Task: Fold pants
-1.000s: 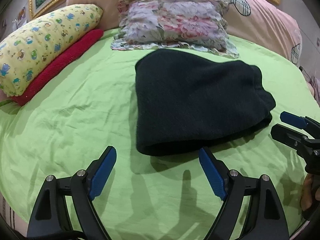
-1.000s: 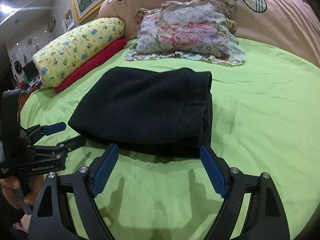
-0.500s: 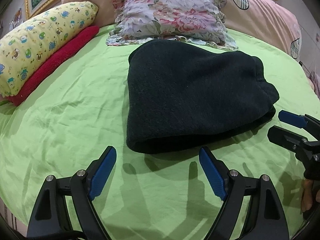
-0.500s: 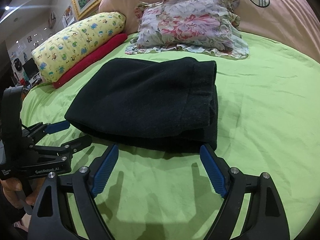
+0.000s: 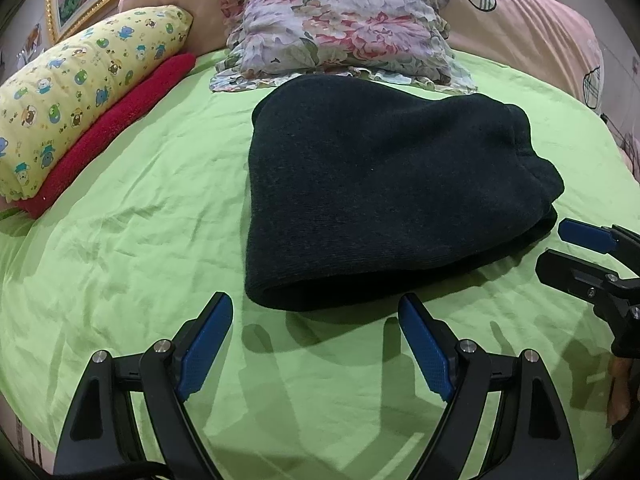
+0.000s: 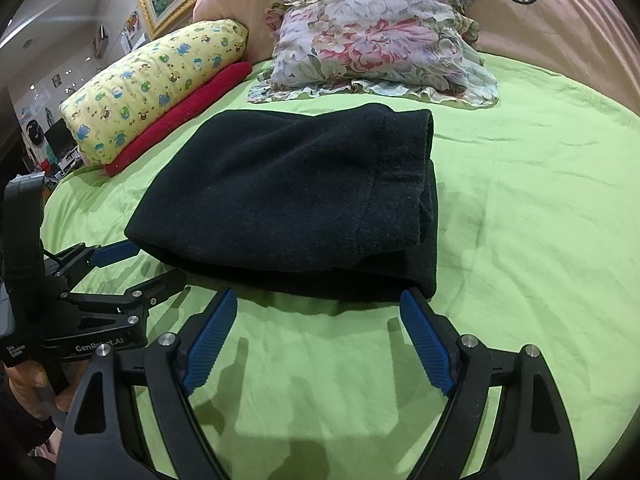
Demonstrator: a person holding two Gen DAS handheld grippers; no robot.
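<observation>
The dark pants [image 5: 380,184] lie folded in a thick stack on the green bed sheet [image 5: 132,240]; they also show in the right wrist view [image 6: 296,196]. My left gripper [image 5: 316,340] is open and empty, just short of the stack's near folded edge. My right gripper [image 6: 318,336] is open and empty, just short of the stack's near edge, its right pad close to the stack's corner. The right gripper also shows at the right edge of the left wrist view [image 5: 576,248]. The left gripper also shows at the left of the right wrist view [image 6: 140,268].
A floral pillow [image 5: 340,36] lies behind the pants. A yellow patterned pillow [image 5: 80,92] rests on a red roll [image 5: 116,132] at the left. A pink quilt [image 5: 532,8] lines the back of the bed.
Both grippers have moved forward toward the pants, so the stack looks closer and larger. Both stay open. The pants have not moved.
</observation>
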